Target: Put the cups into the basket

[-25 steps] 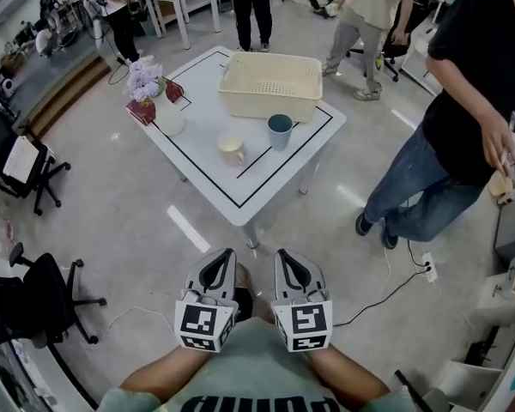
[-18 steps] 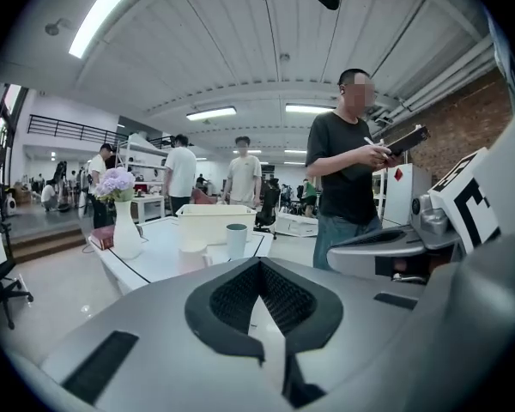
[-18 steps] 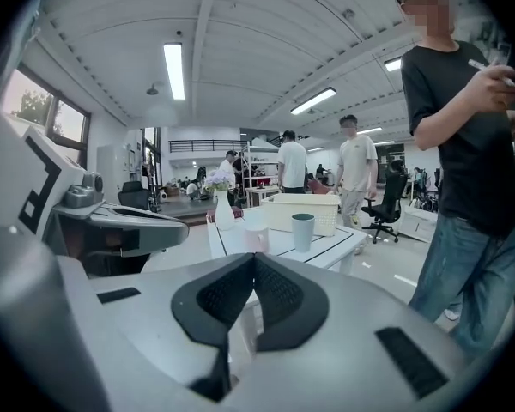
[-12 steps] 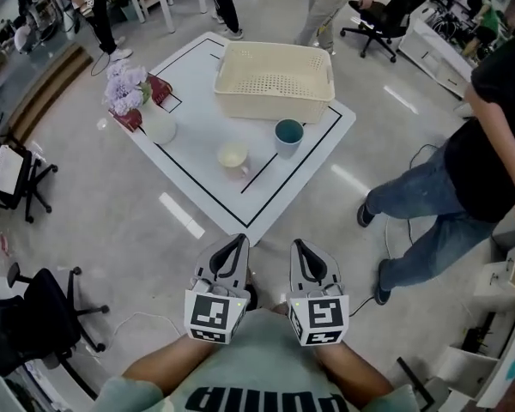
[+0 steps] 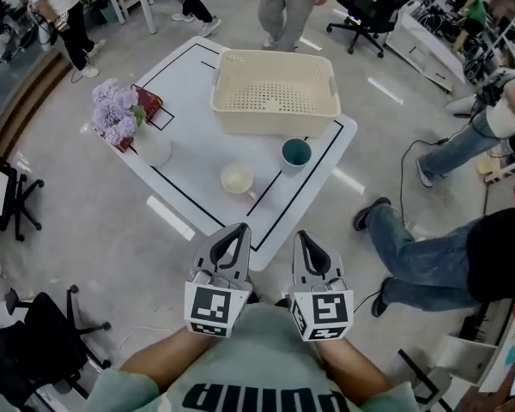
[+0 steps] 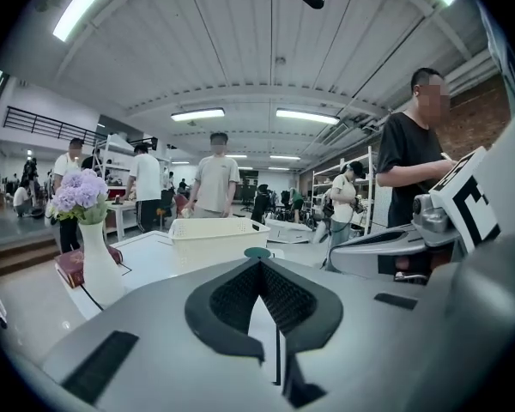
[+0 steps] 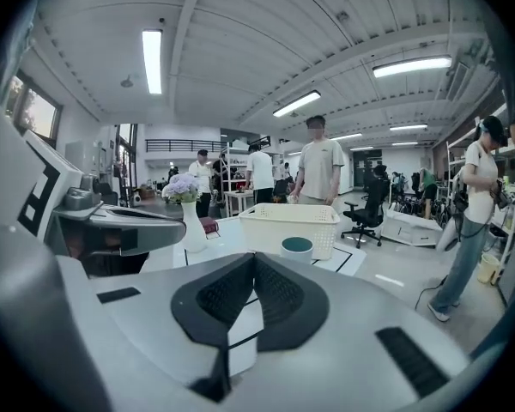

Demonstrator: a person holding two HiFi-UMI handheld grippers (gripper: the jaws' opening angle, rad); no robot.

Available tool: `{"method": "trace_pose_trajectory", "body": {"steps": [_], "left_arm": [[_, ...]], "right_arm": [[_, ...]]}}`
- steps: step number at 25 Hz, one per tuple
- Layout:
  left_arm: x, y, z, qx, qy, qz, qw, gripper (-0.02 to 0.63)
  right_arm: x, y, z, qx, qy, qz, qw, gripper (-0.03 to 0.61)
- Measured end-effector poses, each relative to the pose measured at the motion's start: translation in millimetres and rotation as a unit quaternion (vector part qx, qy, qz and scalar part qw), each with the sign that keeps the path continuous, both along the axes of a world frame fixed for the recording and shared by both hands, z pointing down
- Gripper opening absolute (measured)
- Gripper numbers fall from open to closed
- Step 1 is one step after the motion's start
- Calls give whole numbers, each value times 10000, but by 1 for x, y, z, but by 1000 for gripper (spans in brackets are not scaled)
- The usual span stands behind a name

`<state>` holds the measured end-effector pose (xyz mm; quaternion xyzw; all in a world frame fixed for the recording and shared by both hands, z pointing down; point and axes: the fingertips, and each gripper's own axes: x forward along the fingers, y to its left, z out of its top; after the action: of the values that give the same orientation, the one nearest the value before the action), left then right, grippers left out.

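A cream basket (image 5: 275, 93) stands empty at the far side of the white table (image 5: 193, 84). In front of it stand a teal cup (image 5: 296, 154) and a cream cup (image 5: 238, 179). My left gripper (image 5: 238, 232) and right gripper (image 5: 305, 238) hang side by side near the table's front corner, short of both cups, both shut and empty. The left gripper view shows the basket (image 6: 213, 234) and the teal cup's rim (image 6: 257, 252) beyond the shut jaws. Seen from the right gripper, the teal cup (image 7: 296, 248) stands before the basket (image 7: 292, 224).
A white vase with purple flowers (image 5: 142, 131) and a red book (image 5: 146, 106) sit at the table's left edge. A person's legs (image 5: 421, 260) stretch across the floor to the right. Other people walk behind the table. Black office chairs (image 5: 34, 346) stand at the left.
The head view has moved closer to the table. The person at the right has shifted further right and lower. Both grippers stay shut, side by side.
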<state>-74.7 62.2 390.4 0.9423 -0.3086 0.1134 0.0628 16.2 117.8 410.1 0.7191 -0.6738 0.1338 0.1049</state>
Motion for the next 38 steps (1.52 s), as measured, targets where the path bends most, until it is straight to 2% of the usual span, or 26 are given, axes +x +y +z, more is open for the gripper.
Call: {"method": "trace_pose_trajectory", "body": {"steps": [9,25,26,27,30,35,38], "left_arm": [[5,-24,6,-92,-5,-86,9999,6],[47,-78,11,-129,-218,-978,9949,6],[51,-82,10,-113,-228,-1029,9944,6],[54,-85,9,-96,-241,-1084,9938,6],[62,-95,11,-90,-287,-1281,9913,6],[71,-113,14,-116,-333,-1709,9847,6],[77,-122,16,-148,-332,-1774,9835,6]], "right_arm": [[8,-25,1,-99,34,-72,9999,13],[67,-92,13,-269,-50,-879,9958,20],[71,-98,15,-305,-81,-957,9949,49],[75,-103,18,-354,-112,-1031,9940,130],[86,-118,29,-502,-141,-1254,9907,224],[97,-141,44,-670,-75,-1630,9843,288],[104,-155,52,-770,-7,-1730,9819,314]]}}
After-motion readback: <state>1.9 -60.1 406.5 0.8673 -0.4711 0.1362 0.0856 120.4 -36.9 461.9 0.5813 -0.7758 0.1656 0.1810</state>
